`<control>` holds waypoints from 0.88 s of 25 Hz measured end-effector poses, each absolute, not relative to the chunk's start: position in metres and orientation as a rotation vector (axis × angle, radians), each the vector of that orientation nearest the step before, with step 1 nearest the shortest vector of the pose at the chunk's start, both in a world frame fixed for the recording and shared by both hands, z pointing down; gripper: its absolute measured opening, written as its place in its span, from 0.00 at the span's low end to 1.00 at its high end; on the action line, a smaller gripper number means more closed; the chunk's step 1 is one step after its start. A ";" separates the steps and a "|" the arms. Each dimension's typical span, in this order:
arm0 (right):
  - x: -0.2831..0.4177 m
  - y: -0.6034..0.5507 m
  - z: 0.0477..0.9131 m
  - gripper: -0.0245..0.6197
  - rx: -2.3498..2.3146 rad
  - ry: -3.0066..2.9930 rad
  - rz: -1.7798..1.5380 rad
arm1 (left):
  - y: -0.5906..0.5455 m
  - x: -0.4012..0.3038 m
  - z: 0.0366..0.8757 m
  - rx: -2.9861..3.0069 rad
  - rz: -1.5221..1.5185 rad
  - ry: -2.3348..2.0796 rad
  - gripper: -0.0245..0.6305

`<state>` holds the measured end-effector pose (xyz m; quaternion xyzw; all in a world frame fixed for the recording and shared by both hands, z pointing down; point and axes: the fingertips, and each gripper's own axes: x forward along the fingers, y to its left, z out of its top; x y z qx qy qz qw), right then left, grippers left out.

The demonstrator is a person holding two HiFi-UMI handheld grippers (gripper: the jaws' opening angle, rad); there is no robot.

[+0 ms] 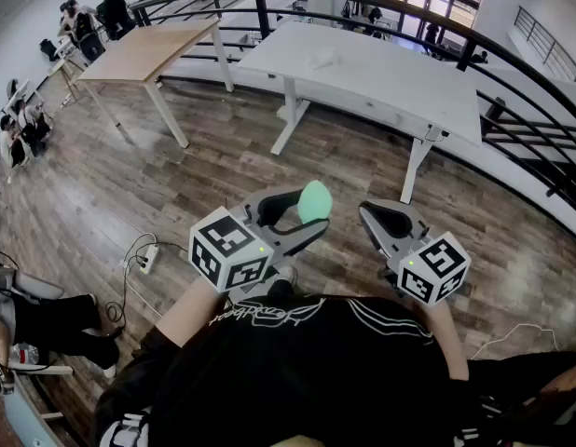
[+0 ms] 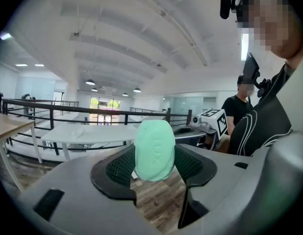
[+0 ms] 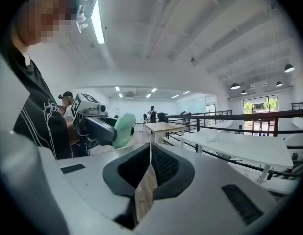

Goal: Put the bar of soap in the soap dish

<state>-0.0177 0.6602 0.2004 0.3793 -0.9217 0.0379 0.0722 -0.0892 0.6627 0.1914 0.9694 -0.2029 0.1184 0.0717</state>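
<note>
Looking down, head view: my left gripper (image 1: 305, 220) carries the soap bar (image 1: 315, 201). Left gripper view: jaws clamp its two sides mid-body; I judge it rigid, light, slippery. Right gripper view: right gripper (image 3: 150, 155) closed, empty.

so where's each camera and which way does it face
Head view: on the person's head, facing steeply down at wooden floor; shows torso, left tool, right tool.
Left gripper view: on left tool, along jaws gripping mint-green oval bar of soap.
Right gripper view: on right tool, along its shut, empty jaws.
All three show the soap.
</note>
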 end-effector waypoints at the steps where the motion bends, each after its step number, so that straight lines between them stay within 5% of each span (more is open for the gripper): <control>1: -0.016 0.660 0.201 0.07 1.140 -2.769 0.114 | 0.664 -0.087 0.191 2.912 0.355 -0.597 0.43; 22: 0.022 0.665 0.214 0.08 1.192 -2.753 0.216 | 0.669 -0.050 0.204 2.892 0.400 -0.564 0.43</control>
